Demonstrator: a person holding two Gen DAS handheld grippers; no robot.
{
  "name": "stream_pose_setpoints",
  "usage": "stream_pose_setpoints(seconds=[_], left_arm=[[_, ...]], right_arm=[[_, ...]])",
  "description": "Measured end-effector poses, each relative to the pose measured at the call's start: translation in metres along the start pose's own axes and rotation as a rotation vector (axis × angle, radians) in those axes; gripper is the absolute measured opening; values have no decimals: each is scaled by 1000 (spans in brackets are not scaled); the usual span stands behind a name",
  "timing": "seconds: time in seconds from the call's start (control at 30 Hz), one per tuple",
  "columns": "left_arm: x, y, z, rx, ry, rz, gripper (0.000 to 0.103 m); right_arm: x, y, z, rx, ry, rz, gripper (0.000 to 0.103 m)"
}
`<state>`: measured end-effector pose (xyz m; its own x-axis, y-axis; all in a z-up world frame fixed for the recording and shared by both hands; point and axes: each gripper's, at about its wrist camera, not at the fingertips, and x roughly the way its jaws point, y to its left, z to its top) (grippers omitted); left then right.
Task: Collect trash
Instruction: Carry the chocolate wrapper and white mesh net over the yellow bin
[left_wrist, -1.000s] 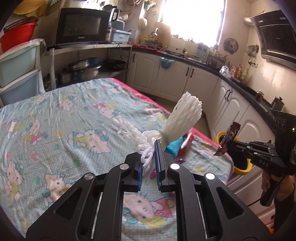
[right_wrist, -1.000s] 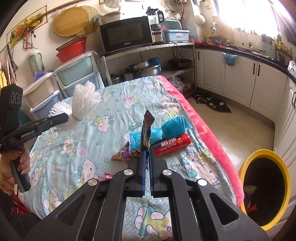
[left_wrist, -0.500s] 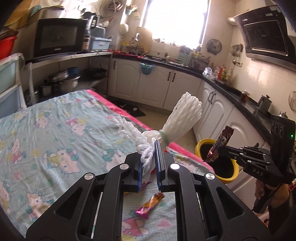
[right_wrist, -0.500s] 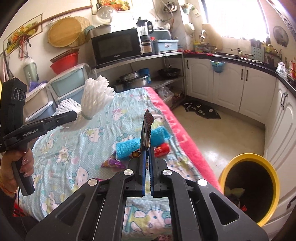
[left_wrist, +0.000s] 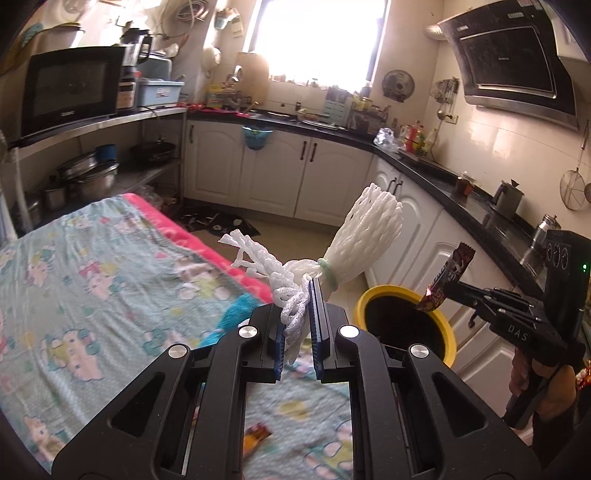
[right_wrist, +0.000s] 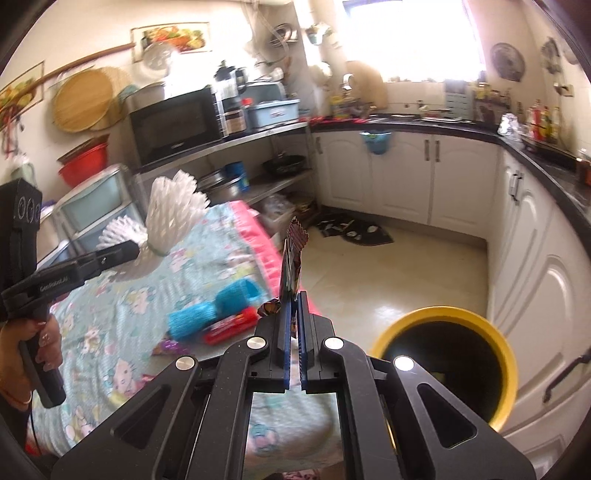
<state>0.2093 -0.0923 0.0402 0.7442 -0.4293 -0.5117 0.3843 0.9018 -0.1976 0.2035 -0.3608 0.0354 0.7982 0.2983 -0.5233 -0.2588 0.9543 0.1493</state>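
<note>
In the left wrist view the left gripper (left_wrist: 299, 295) sits at the lower middle of the frame with its jaws nearly together, pinched on a white foam net (left_wrist: 347, 243) that fans out up and to the right of the blue pads; a pale green band ties the net just above the grip. At the right edge of that frame the right gripper (left_wrist: 430, 297) has its jaws pressed on a dark snack wrapper (left_wrist: 448, 275), which stands above the far rim of the yellow bin (left_wrist: 448, 336) on the floor in the lower right. In the right wrist view the wrapper rises upright from between the closed pads at the frame's centre, and the bin fills the lower right, beside white cabinets. To the left lies the table (right_wrist: 122, 310) under a cartoon-print cloth with a pink edge. On it, near that edge, rest a blue roll (right_wrist: 218, 308), a red packet (right_wrist: 231, 325) touching it, and a small purple wrapper (right_wrist: 168, 345) just beside them. A hand (right_wrist: 37, 343) at the left edge holds the other gripper's handle.
</note>
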Motion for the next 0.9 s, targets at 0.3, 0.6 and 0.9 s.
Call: stream_pose_setpoints(seconds=[0.3,0.6,0.9], left_arm=[[43,-54,10,61,32,-85,7],[105,-98,0,99,133,-142,7],[156,-124,-20,136,225,-163,7]], right_arm=[[-18,-56,1,73,-46,-145,3],[-18,-99,-16,140,-24,-237,3],[3,-131,-38,197,40,-282,3]])
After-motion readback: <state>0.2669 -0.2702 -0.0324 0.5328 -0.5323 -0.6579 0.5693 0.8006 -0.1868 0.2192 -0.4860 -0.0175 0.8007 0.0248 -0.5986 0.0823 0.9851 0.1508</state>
